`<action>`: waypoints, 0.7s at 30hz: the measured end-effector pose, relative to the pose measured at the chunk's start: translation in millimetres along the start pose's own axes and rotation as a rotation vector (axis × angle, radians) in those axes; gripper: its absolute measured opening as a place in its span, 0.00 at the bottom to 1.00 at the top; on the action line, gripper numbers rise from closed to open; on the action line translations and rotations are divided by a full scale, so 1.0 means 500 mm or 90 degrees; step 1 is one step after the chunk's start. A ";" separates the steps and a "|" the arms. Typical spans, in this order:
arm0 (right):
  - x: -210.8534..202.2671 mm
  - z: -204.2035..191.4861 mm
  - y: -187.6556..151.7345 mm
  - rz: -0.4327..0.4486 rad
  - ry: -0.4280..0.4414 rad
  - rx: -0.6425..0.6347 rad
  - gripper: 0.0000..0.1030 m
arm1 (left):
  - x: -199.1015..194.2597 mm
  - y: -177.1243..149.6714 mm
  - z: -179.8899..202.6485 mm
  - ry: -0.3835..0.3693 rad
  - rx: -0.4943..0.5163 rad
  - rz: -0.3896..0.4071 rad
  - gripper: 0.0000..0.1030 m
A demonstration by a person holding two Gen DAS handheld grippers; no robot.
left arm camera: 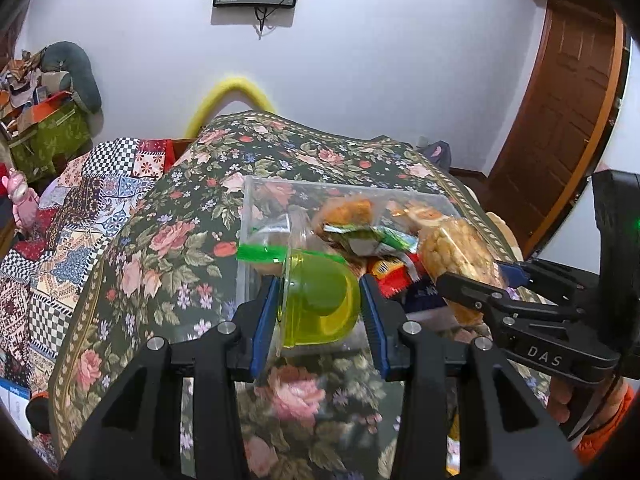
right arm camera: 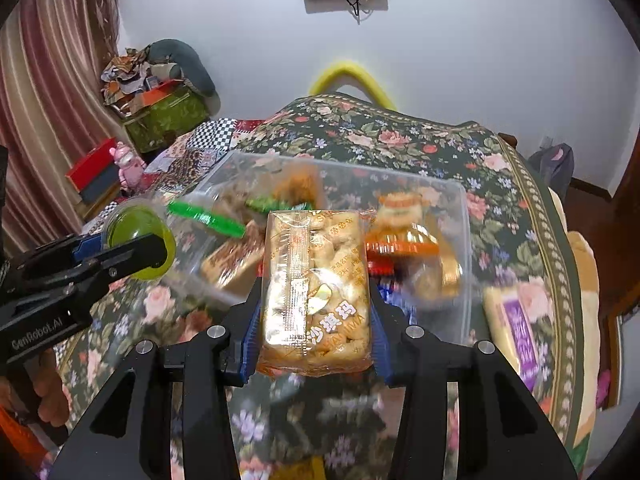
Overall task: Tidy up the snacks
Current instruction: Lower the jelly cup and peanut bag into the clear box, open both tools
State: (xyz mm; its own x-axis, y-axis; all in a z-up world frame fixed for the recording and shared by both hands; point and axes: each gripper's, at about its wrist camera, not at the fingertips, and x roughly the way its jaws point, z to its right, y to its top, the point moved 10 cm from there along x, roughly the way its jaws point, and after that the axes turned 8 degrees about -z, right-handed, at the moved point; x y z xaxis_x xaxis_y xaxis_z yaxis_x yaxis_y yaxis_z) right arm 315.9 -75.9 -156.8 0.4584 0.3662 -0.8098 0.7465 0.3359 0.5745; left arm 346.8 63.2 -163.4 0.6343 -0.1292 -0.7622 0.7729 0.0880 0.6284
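Note:
My left gripper [left arm camera: 320,312] is shut on a green jelly cup [left arm camera: 322,300], held on its side at the near edge of the clear plastic box [left arm camera: 256,200]. It also shows in the right wrist view [right arm camera: 140,240]. My right gripper [right arm camera: 316,312] is shut on a clear-wrapped pack of puffed golden snack [right arm camera: 316,280], held over the box's near rim [right arm camera: 460,200]. That pack shows in the left wrist view [left arm camera: 456,260]. The box holds several wrapped snacks, among them a green sachet [left arm camera: 372,236] and an orange-lidded cup [right arm camera: 400,240].
The box stands on a floral tablecloth [left arm camera: 168,240]. A yellow pack with a purple label [right arm camera: 516,328] lies on the cloth right of the box. A patchwork-covered surface [left arm camera: 80,200] and cluttered boxes [left arm camera: 52,128] are to the left. A wooden door [left arm camera: 560,120] is at right.

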 end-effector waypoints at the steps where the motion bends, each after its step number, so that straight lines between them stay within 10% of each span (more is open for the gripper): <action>1: 0.006 0.001 0.006 -0.002 -0.002 0.000 0.41 | 0.008 0.003 -0.003 0.001 -0.003 -0.002 0.40; 21: 0.066 0.008 -0.004 -0.044 -0.025 -0.018 0.42 | 0.069 -0.008 -0.037 0.033 -0.013 -0.026 0.40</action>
State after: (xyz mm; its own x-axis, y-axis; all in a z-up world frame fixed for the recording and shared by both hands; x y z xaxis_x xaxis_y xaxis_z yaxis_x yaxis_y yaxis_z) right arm 331.4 -68.2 -185.4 0.4246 0.3070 -0.8517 0.7636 0.3841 0.5191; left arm 365.6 76.8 -195.0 0.6020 -0.0821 -0.7943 0.7978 0.1034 0.5939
